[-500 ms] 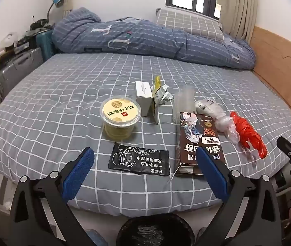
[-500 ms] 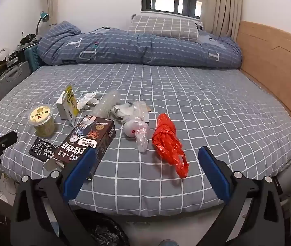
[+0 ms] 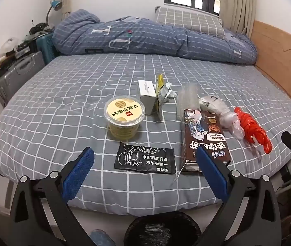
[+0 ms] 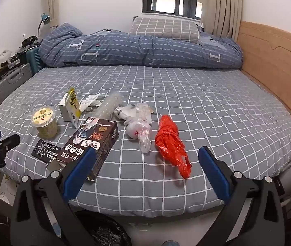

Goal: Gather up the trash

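Observation:
Trash lies on the grey checked bed (image 3: 67, 106): a yellow yogurt cup (image 3: 124, 117), a black sachet (image 3: 144, 160), a brown carton (image 3: 203, 137), a white box (image 3: 147, 94), a yellow wrapper (image 3: 160, 95), clear plastic bags (image 3: 225, 116) and a red plastic bag (image 3: 253, 128). My left gripper (image 3: 144, 176) is open and empty, just short of the sachet. My right gripper (image 4: 145, 176) is open and empty, near the red bag (image 4: 171, 143) and the carton (image 4: 92, 143). A black-lined bin (image 3: 161, 230) stands below the bed edge.
A folded blue duvet (image 3: 155, 39) and a pillow (image 3: 188, 21) lie at the back. A wooden headboard (image 3: 282, 57) runs along the right. Suitcases (image 3: 16, 75) and clutter stand at the left. The right gripper shows at the left wrist view's right edge.
Both grippers have shifted only slightly; the trash lies as before and both stay open.

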`<state>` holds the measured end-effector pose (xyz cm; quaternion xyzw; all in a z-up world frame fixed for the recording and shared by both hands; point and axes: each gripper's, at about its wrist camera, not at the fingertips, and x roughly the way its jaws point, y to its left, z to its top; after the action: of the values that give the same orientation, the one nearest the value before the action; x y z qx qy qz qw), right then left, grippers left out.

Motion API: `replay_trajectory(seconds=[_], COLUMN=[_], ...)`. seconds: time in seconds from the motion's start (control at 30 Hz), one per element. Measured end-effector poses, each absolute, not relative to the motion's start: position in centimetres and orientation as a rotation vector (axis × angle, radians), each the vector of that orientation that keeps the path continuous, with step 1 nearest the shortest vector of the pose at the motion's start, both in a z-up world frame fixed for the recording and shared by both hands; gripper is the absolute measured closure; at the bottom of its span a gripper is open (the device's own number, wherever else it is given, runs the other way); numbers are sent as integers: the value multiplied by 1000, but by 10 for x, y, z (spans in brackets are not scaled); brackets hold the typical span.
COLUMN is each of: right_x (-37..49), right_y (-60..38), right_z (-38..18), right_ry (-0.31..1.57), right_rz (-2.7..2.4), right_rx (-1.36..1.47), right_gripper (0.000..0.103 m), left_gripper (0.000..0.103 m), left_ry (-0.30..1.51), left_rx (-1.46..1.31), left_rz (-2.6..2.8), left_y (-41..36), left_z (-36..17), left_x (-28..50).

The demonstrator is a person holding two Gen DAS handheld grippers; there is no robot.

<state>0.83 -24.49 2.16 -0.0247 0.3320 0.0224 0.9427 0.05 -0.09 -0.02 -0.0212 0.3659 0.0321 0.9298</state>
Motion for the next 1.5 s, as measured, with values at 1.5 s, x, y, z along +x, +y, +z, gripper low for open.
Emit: replay_trajectory(seconds=[1.5], right_x=[17], right_y=[-244], right_z=[15], right_ry=[692], right_rz=[43], right_rx=[-53], right_gripper=[8], left_gripper=[6], left_ry=[772], left_rx=[-27], left_rz=[72], left_y=[-2], left_z=[-7], left_x=[7])
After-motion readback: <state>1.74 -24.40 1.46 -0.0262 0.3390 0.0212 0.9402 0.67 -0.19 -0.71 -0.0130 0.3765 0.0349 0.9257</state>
